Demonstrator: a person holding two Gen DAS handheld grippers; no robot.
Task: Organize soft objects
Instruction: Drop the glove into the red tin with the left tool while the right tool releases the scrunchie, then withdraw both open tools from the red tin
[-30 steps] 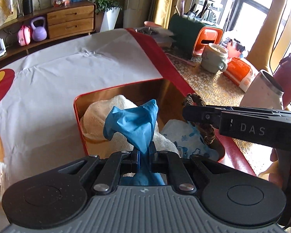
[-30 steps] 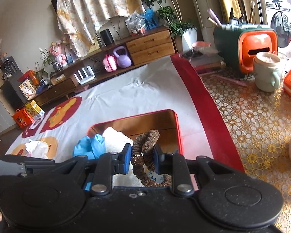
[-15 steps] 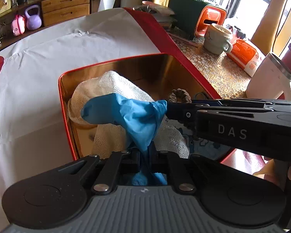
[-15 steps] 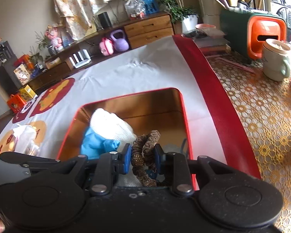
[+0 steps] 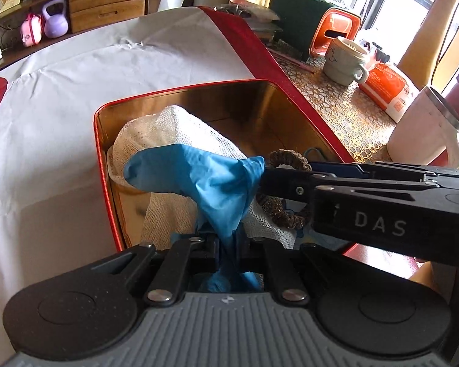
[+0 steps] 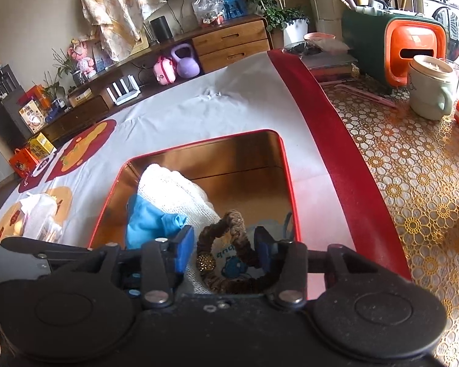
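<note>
The left gripper (image 5: pixel 228 246) is pinching a blue glove (image 5: pixel 205 180) low down, fingers pressed tight on the bunched cuff end, w/ the rest of the glove rising out of the jaws and flopping over to the left, so its long axis runs roughly from the gripper up and across toward the tin's left wall, free tip pointing left. It hangs over a red-rimmed tin box (image 5: pixel 102 165) w/ a shiny gold inside, sitting on a white cloth (image 5: pixel 76 91) w/ a red border strip. In the box, on the left half, a cream mesh cloth (image 5: pixel 180 128) is heaped up, partly under the glove. The right gripper (image 6: pixel 223 249) comes in from the right side, its jaws spread apart, blue pads clear of the brown scrunchie (image 6: pixel 223 244) that lies between them; in the right wrist view the scrunchie looks to rest on a small white cloth w/ a blue cartoon print (image 6: pixel 232 260) at the tin's near right, one loop standing up, a gold bead at its left. Can't tell if a pad touches it on the right. Beyond the red strip: gold lace tablecloth (image 6: pixel 413 165), pale green mug (image 6: pixel 428 91), orange-and-green holder (image 6: pixel 394 46) w/ brushes. Far back, a purple kettlebell (image 6: pixel 185 62) under a wooden sideboard.
</note>
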